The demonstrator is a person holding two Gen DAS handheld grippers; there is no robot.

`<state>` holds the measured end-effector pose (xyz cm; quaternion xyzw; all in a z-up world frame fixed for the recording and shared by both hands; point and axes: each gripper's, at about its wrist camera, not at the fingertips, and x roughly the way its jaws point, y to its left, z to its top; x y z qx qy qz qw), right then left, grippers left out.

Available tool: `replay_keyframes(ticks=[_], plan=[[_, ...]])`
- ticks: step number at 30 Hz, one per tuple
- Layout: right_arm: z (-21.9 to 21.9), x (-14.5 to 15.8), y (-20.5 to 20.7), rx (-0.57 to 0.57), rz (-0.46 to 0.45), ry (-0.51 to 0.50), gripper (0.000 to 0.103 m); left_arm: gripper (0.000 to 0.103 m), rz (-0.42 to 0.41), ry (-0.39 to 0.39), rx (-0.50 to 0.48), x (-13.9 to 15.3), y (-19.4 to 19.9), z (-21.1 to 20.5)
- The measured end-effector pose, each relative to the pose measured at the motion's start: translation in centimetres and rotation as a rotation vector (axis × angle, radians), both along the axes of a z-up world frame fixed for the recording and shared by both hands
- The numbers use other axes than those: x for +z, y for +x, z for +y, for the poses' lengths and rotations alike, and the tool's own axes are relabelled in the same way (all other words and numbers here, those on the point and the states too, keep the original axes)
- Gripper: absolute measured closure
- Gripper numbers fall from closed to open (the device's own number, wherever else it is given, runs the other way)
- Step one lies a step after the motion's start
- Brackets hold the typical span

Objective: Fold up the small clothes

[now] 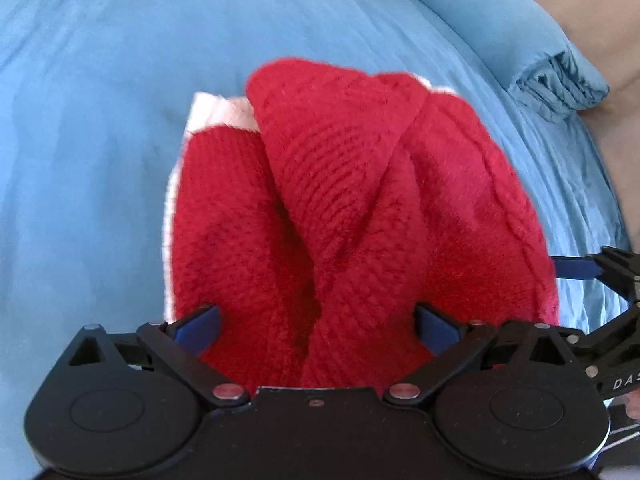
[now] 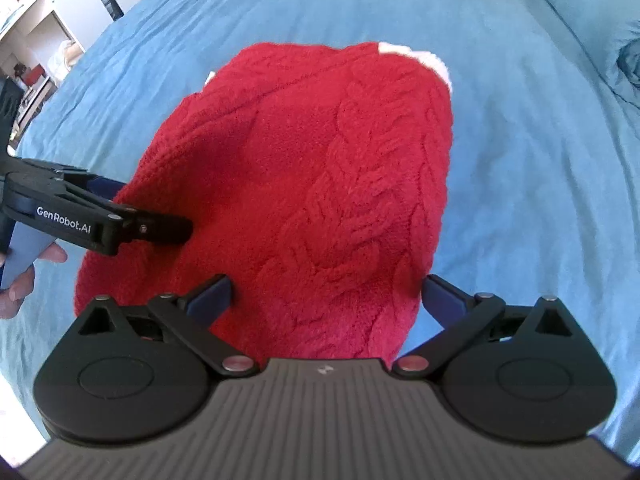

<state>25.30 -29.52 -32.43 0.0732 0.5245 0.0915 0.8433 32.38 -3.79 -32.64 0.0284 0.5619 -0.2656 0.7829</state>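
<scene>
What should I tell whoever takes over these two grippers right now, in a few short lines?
Left gripper: jaws spread wide around the near edge of the red knit sweater, no firm pinch visible.
Right gripper: also open, straddling the near edge.
Sweater lies on the blue bedsheet, bunched and partly folded, white trim at the far end.
Left: finish and flatten the fold.

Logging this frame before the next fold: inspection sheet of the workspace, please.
Surface: blue bedsheet, lightly wrinkled.
Job's things: red cable-knit sweater with white trim, bunched and part-folded.
Clutter: nothing seen.
Grippers: left hand-held gripper open, fingers astride the sweater's near edge; right hand-held gripper open, likewise.
Cables: nothing seen.
Surroundings: blue pillow at the bed's edge; shelving in the room behind.
</scene>
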Motion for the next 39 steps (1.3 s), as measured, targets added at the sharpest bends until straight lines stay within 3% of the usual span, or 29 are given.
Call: replay_keyframes(ticks=[6,13,16,20,22,30,39], plan=[[-1.1,7.9,-2.2,-0.019,-0.080,-0.038,0.000,0.000,-0.130,0.049,0.063,9.2,-4.0,1.5],[-3.5,22.7,-7.3,-0.143,-0.098,-0.049,0.000,0.000,-0.303,0.088,0.173,24.8,-11.4,2.5],[-3.5,28.1,-10.5,-0.171,-0.107,-0.066,0.000,0.000,-0.385,0.189,0.210,29.5,-15.3,2.0],[-3.1,32.7,-14.6,-0.182,-0.112,-0.124,0.000,0.000,-0.418,0.309,0.232,32.1,-19.6,1.8],[-2.7,33.8,-16.6,-0.171,-0.102,-0.156,0.000,0.000,-0.396,0.331,0.240,32.5,-21.2,2.0],[-2.2,34.7,-22.9,-0.224,-0.083,-0.191,0.000,0.000,-0.314,0.249,0.314,33.3,-26.1,2.9],[-2.4,35.1,-25.9,-0.256,-0.079,-0.197,0.000,0.000,-0.338,0.220,0.326,34.4,-28.1,2.5]])
